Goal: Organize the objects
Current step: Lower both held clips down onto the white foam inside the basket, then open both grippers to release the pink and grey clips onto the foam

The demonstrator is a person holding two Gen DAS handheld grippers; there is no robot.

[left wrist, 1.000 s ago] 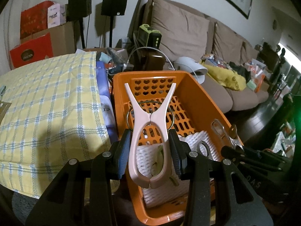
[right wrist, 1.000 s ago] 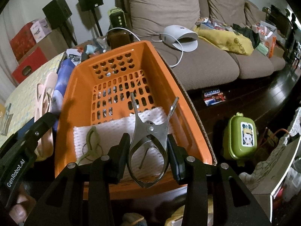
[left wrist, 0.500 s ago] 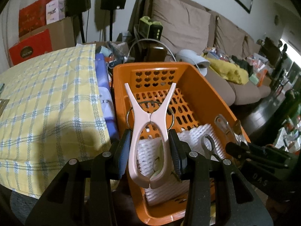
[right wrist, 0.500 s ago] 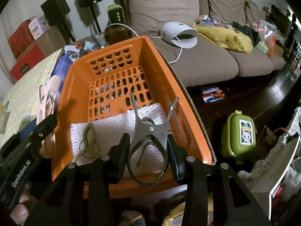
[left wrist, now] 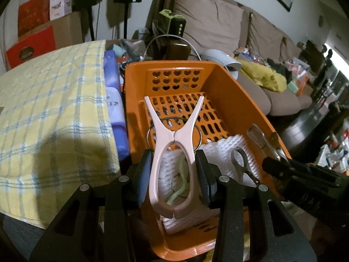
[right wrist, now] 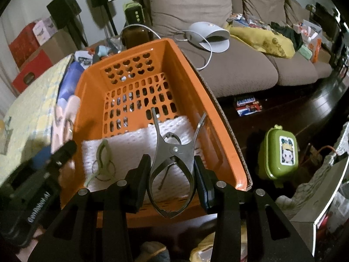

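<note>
My left gripper (left wrist: 173,166) is shut on a large pink plastic clip (left wrist: 173,150), which stands upright with its handles spread above the orange basket (left wrist: 246,91). Over the same basket (right wrist: 196,83), my right gripper (right wrist: 172,170) is shut on a metal clip (right wrist: 172,152). A white foam mesh sheet (right wrist: 135,144) lies on the basket floor with a pale green clip (right wrist: 102,157) on it. The right gripper and its metal clip (left wrist: 261,139) show at the right edge of the left wrist view. The left gripper (right wrist: 56,159) shows blurred at the left of the right wrist view.
A yellow checked cloth (left wrist: 48,109) covers the surface left of the basket, with a purple-and-white item (left wrist: 113,100) between them. A brown sofa (right wrist: 229,65) with a white device (right wrist: 207,35) stands behind. On the dark floor are a green lunch box (right wrist: 279,152) and a snack packet (right wrist: 246,107).
The left wrist view has shifted slightly, with the basket now a bit lower and nearer. Both clips stay gripped; the right gripper has not moved.
</note>
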